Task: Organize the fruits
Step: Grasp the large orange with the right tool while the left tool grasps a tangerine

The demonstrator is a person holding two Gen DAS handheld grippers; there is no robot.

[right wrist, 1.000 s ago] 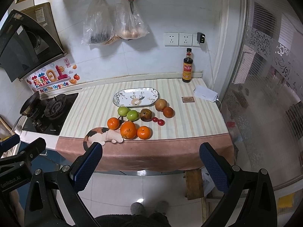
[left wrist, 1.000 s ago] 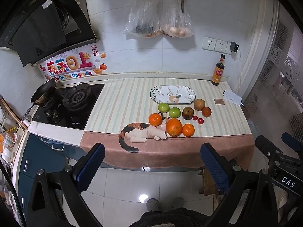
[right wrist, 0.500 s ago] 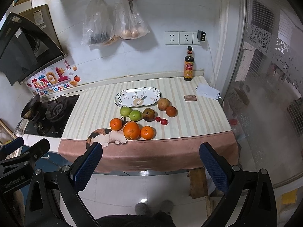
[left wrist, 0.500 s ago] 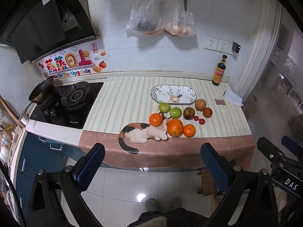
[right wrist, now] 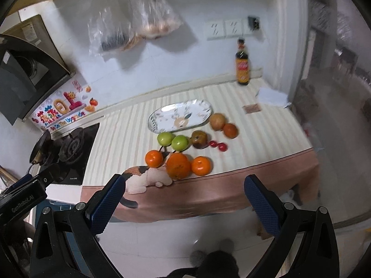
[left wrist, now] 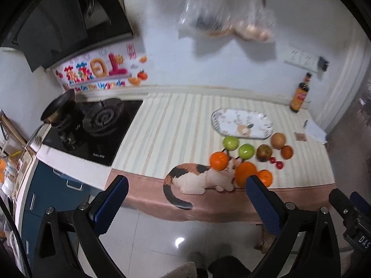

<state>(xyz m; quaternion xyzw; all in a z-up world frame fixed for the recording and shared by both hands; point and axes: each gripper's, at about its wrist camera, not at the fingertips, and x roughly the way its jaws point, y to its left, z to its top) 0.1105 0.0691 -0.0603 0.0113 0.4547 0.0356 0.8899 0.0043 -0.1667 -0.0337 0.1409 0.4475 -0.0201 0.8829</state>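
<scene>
Scene: a striped bench (right wrist: 129, 125) with loose fruit spread near its front edge, an empty plate (right wrist: 160, 120) just behind the fruit.
Left hand-held gripper (left wrist: 185, 202): jaws spread wide, holding nothing, short of the bench edge.
Right hand-held gripper (right wrist: 184, 202): likewise wide open and empty (both views blur at the edges, so it may be moving).
Fruit: two green apples (right wrist: 172, 140) beside the plate; three oranges (right wrist: 178, 165) nearest the front, the left one against a toy cat (right wrist: 143, 178); small red tomatoes (right wrist: 219, 145) to the right.
Risk: round fruit sits close to the front edge; a glancing jaw could roll an orange off onto the floor.
Risk: the tomatoes are small and touching, so a wide grab may pinch both or squash one.
Risk: the cat lies tight against the oranges and could be dragged along.
</scene>
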